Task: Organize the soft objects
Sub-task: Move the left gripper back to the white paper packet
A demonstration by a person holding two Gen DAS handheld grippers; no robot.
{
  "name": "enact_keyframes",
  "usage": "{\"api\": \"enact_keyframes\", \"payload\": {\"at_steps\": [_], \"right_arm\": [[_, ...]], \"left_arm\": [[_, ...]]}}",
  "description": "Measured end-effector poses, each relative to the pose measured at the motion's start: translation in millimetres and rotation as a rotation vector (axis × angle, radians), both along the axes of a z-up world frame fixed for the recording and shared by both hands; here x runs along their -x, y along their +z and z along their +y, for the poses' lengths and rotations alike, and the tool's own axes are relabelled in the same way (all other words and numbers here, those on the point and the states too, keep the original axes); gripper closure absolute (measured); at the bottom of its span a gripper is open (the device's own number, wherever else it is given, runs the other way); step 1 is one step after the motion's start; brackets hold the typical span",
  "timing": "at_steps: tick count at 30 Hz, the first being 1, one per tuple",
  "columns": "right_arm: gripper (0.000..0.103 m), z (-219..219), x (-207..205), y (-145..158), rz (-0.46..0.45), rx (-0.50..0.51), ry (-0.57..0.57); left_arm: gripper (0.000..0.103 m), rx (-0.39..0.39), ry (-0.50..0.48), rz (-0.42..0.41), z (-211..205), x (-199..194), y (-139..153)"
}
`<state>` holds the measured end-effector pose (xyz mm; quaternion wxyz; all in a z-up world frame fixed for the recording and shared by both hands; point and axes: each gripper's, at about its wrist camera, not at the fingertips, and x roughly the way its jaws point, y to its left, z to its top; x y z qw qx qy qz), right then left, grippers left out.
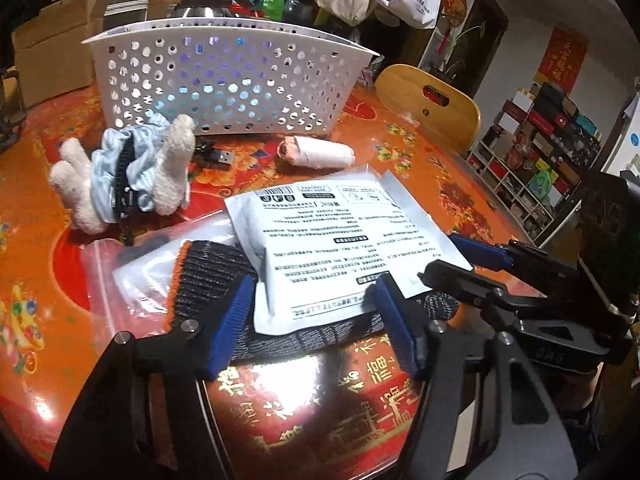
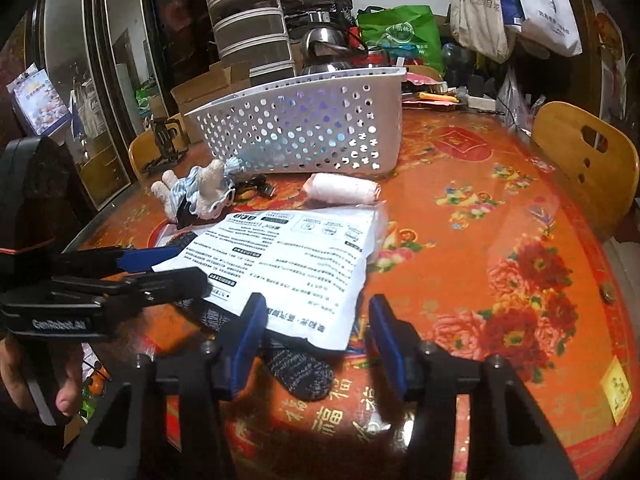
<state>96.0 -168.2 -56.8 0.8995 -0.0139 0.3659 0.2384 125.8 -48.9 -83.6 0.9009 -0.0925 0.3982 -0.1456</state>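
A white printed packet [image 1: 344, 240] [image 2: 296, 256] lies on top of a grey knit piece with an orange cuff [image 1: 208, 272] [image 2: 304, 372] at the near side of the table. My left gripper [image 1: 314, 292] [image 2: 188, 268] straddles the packet's near edge and the knit piece, jaws apart. From the other side, my right gripper [image 2: 316, 304] [image 1: 440, 258] brackets the packet's corner, with a gap at its right pad. Further back lie a plush toy in blue clothes [image 1: 124, 176] [image 2: 200, 196] and a pink-white cloth roll [image 1: 320, 152] [image 2: 344, 194]. Behind them stands a white perforated basket [image 1: 224, 80] [image 2: 304, 128].
A clear zip bag [image 1: 132, 280] lies under the knit piece at the left. A black USB cable [image 1: 218, 156] sits by the basket. Wooden chairs [image 1: 428, 100] [image 2: 584, 160] stand at the table's edge. A kettle [image 2: 324, 48], boxes and bags crowd the back. A hand [image 2: 32, 380] holds the left gripper.
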Motion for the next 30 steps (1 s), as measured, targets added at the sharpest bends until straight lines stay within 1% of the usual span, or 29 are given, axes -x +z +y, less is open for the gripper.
{"api": "enact_keyframes", "payload": {"at_steps": [4,8,9,11,13,15,18,22,27,28,30], "right_arm": [[0.056,2.6,-1.5,-2.0,0.006,-0.001,0.003],[0.057,1.8,-2.2,-6.4,0.017,-0.007,0.001],[0.061,1.4,-2.1,-7.0,0.017,-0.011,0.003],[0.065,1.4,-2.2,-7.8,0.022,-0.023,0.010],[0.071,3.3,-1.0,-7.9,0.015,-0.009,0.012],[0.074,5.5,-0.3,-7.8,0.009,0.001,0.014],[0.078,5.9,-1.1,-8.9,0.009,-0.001,0.016],[0.082,6.4,-1.5,-9.8,0.003,0.009,0.017],[0.087,4.1,-0.2,-9.6,-0.010,0.009,0.010],[0.088,3.7,0.3,-9.1,-0.014,0.008,0.009],[0.093,2.3,2.6,-6.1,-0.031,0.007,0.002]], "left_arm": [[0.043,-0.016,-0.017,-0.018,-3.8,-3.9,-1.7],[0.043,-0.008,-0.017,-0.023,-3.6,-5.2,-3.1],[0.043,-0.008,-0.017,-0.024,-4.0,-4.0,-2.6],[0.044,-0.014,-0.017,-0.028,-4.8,-3.4,-3.1],[0.047,-0.016,-0.014,-0.032,-4.1,-3.6,-4.0],[0.056,-0.022,-0.007,-0.034,-2.0,-4.0,-4.2],[0.064,-0.012,-0.004,-0.035,2.1,-3.7,-4.3],[0.070,-0.023,-0.006,-0.045,2.4,-2.0,-3.8],[0.081,-0.010,-0.008,-0.063,3.1,0.5,-1.6],[0.081,-0.012,-0.009,-0.065,3.2,0.7,-1.1],[0.084,-0.009,-0.009,-0.074,3.3,1.7,-0.1]]}}
